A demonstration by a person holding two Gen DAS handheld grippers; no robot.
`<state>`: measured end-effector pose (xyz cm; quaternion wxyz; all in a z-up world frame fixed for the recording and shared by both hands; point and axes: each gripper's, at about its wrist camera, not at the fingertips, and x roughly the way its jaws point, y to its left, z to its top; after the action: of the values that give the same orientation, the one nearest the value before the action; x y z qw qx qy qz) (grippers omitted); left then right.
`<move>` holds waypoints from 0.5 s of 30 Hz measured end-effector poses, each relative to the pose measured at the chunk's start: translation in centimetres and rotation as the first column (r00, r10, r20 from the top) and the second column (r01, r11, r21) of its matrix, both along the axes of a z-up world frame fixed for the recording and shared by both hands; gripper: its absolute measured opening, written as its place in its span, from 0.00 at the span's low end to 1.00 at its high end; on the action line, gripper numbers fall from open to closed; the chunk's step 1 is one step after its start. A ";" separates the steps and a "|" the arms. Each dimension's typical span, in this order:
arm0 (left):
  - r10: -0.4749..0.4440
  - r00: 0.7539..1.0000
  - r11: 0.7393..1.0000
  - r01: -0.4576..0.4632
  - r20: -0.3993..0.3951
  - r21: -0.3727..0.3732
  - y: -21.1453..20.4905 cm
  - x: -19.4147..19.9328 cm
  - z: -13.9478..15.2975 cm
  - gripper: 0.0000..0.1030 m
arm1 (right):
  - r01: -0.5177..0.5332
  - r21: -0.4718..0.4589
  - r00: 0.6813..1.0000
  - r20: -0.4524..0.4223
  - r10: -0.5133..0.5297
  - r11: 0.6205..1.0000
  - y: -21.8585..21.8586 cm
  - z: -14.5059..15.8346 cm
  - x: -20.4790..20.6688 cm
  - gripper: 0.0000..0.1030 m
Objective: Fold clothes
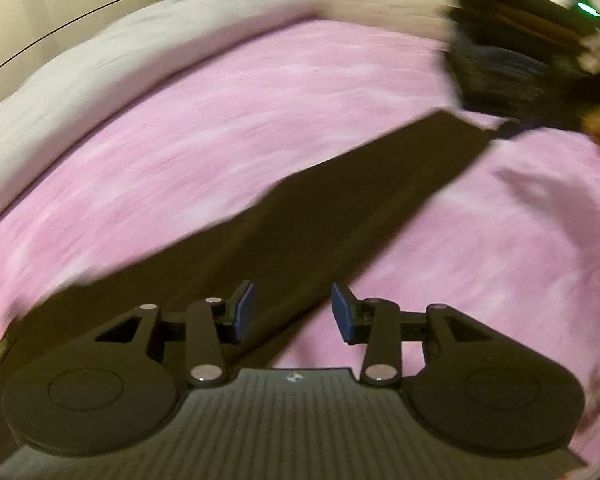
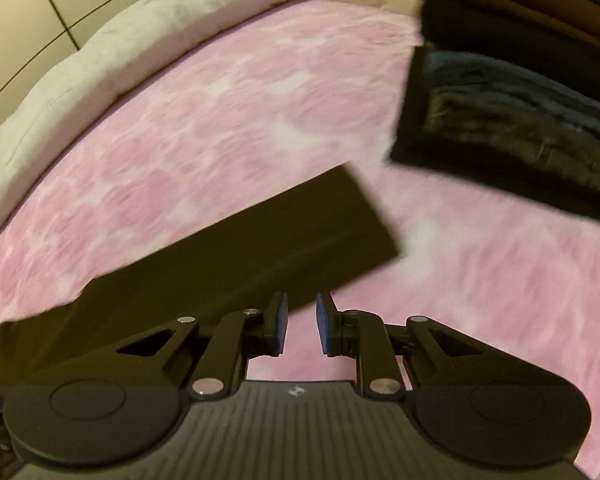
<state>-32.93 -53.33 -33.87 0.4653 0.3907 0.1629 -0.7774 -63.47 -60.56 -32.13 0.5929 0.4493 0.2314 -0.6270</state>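
Nearest to us in both wrist views is the ribbed black body of each tool, with its two linkage arms reaching forward to blue-faced pads. We see the left gripper (image 1: 293,312) pitched steeply down over the bed (image 1: 220,128), its jaws standing apart with a clear gap and nothing pressed between the pads. A long strip of dark garment (image 1: 340,208) runs under it, from the lower left edge of that view up toward the upper right, lying flat on the pink mottled bedcover; the left pad sits over the cloth and the right pad over bare pink, but whether either pad touches the fabric we cannot tell. That view is smeared with motion blur.

We see the right gripper (image 2: 302,324) also tilted down at the bed (image 2: 204,112), its jaws parted by a narrower gap and empty. Since no earlier view is on hand, we say only how they stand. The same dark garment (image 2: 240,248) lies ahead and to the left of the pads, its squared end pointing up and right, with the left pad just at its lower edge.

A pile of dark folded clothes (image 2: 512,120) sits farther back on the right of the bed, apart from the strip. A pale grey pillow (image 2: 120,52) runs along the far left side, against a cream panelled wall (image 2: 28,8).
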 end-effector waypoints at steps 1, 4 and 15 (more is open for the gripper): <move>-0.059 0.998 0.998 0.059 0.002 -0.007 -1.2 -2.6 -0.1 0.36 | 0.008 0.005 1.000 0.018 -0.009 1.000 -0.7 -0.4 -1.7 0.21; -0.194 0.980 0.981 0.195 0.033 -0.013 -6.0 -8.1 -0.9 0.36 | 0.064 0.033 0.991 0.119 -0.067 0.997 -1.9 -1.8 -5.8 0.21; -0.455 0.890 0.883 0.446 0.035 0.147 -20.2 -16.4 -5.0 0.41 | 0.098 0.056 0.968 0.228 -0.108 0.994 -1.9 -5.9 -7.8 0.39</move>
<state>-49.38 -73.51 -38.89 0.2497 0.4747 0.1040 -0.8375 -71.26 -62.50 -38.00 0.5722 0.5435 0.1513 -0.5952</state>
